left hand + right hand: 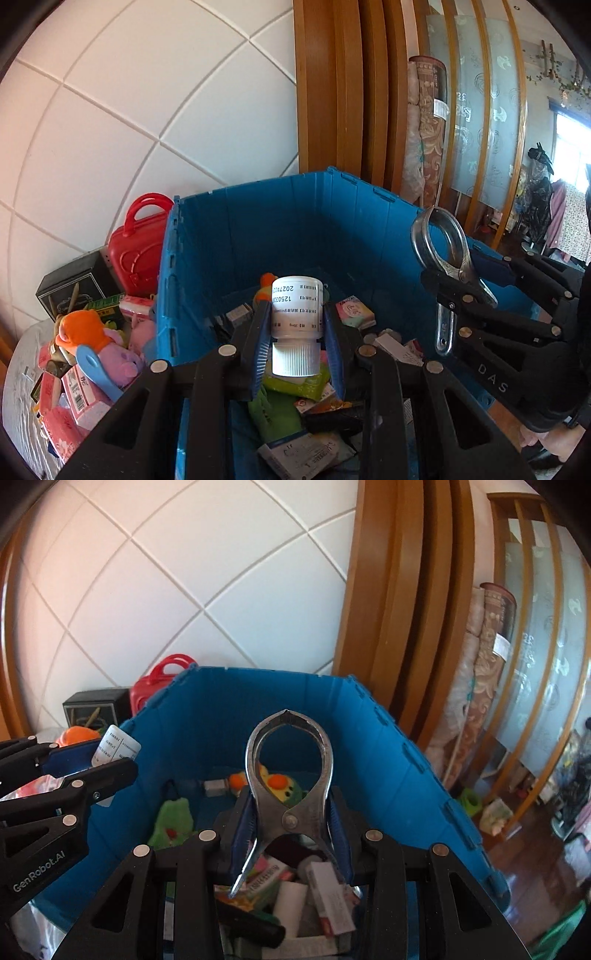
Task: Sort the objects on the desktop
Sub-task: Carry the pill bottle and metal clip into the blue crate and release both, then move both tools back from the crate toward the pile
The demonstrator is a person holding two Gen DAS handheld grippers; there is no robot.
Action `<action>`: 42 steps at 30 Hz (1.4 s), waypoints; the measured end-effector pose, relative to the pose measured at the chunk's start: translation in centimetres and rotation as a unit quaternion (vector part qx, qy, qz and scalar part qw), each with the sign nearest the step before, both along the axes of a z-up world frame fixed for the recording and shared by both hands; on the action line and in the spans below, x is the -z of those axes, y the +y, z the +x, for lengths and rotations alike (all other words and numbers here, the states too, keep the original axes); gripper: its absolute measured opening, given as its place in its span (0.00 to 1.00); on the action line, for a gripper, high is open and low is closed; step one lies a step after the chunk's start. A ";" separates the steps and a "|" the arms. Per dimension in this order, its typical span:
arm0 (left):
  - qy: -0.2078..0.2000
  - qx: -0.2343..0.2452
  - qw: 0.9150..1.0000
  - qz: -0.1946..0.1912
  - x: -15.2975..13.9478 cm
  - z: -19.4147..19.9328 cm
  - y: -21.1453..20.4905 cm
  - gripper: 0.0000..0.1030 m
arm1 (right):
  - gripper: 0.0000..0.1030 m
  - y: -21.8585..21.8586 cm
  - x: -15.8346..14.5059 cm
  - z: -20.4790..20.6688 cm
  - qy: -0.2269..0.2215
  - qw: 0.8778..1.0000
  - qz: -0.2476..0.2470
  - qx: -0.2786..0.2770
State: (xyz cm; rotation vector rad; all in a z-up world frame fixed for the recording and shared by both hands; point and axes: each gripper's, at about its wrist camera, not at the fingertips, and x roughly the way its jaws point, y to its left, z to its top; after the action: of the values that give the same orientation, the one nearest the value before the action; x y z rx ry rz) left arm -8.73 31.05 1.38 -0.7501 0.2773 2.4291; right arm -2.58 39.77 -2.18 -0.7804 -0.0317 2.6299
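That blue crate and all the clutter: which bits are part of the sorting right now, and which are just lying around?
In play:
- white medicine bottle, held by the left gripper
- metal clamp, held by the right gripper
- blue crate

Lying about:
- red toy case
- black box
- rolled carpet

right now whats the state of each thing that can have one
left claw: shut on the white bottle, cap on, held above the crate
right claw: shut on the metal clamp, its tips closed
blue crate: open, partly filled
red case: closed
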 end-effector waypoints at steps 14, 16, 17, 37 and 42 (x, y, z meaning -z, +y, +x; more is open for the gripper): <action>-0.002 -0.024 1.000 -0.021 1.3 -0.2 1.6 0.46 | 0.38 3.1 2.7 -0.9 -0.024 0.999 0.023 0.030; 0.001 -0.030 0.999 -0.017 1.1 -0.1 1.3 0.64 | 0.46 3.3 2.7 -0.6 -0.021 0.999 0.024 0.035; 0.009 -0.032 0.999 -0.011 1.0 0.1 1.0 0.65 | 0.53 3.3 2.6 -0.5 -0.018 0.999 0.024 0.037; 0.055 -0.145 0.988 0.025 0.8 1.9 -16.9 0.77 | 1.00 -7.7 0.1 0.6 0.060 0.996 0.010 -0.066; 0.027 -0.192 0.981 0.015 3.5 0.8 -24.1 0.77 | 1.00 -13.6 1.8 -2.7 0.056 0.990 0.000 -0.130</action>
State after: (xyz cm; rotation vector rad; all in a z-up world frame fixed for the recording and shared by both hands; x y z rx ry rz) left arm -7.96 7.00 -2.08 -0.7845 0.1233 2.8136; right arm -5.29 26.19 -3.97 -0.6669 -0.1087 2.9167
